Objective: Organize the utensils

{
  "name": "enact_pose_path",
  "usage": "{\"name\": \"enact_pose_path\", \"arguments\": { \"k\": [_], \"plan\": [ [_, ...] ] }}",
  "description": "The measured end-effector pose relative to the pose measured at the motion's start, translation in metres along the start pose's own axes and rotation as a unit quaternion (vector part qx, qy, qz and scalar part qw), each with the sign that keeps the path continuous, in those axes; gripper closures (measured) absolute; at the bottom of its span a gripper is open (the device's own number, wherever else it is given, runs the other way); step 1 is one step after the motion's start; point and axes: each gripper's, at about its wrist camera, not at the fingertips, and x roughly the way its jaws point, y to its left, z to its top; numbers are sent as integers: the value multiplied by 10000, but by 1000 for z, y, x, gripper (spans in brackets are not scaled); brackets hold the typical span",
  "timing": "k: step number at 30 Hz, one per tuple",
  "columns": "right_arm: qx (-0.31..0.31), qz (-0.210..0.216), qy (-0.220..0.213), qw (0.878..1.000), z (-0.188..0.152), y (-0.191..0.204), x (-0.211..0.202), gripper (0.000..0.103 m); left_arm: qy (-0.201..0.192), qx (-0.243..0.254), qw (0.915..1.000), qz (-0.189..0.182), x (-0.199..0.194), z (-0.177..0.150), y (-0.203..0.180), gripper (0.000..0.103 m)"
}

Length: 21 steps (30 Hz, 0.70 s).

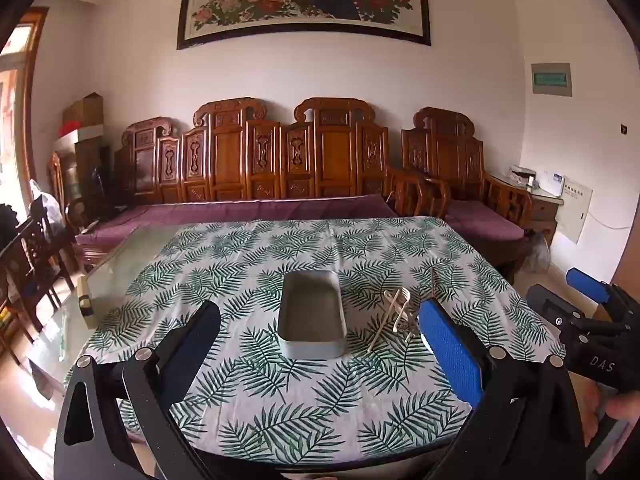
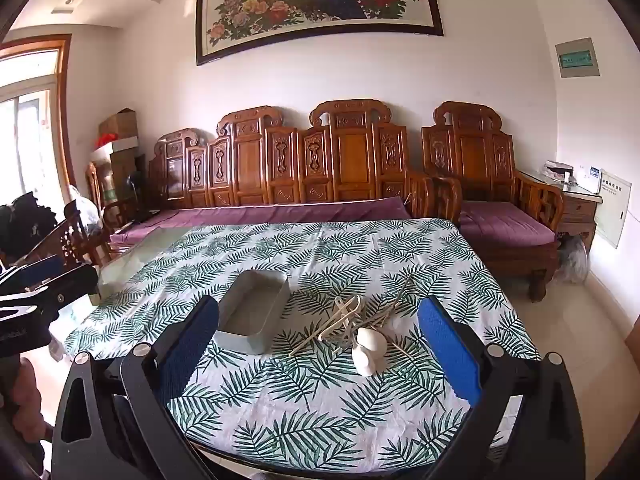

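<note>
Honestly, both grippers, left gripper (image 1: pixel 320 344) and right gripper (image 2: pixel 320 340), hang spread wide and empty, and those light, slippery utensils (image 2: pixel 352 324) look tangled, so I'd pinch 1 handle mid-shaft.

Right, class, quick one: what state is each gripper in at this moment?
Left gripper: open, holding nothing, above the leaf-print tablecloth.
Right gripper: open, holding nothing.

White walls; framed flower painting (image 2: pixel 320 4) above carved wooden bench (image 2: pixel 304 168) with purple cushion. Matching armchair (image 2: pixel 488 184) right. Daylight through window (image 2: pixel 28 120) left. Pale floor.
</note>
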Motion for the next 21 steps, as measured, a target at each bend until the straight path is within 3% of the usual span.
{"name": "enact_pose_path", "arguments": {
  "k": [21],
  "plan": [
    [-2, -1, -31, 10000, 2, 1, -2, 3, -9, 14, 10000, -1, 1, -2, -7, 6]
  ]
}}
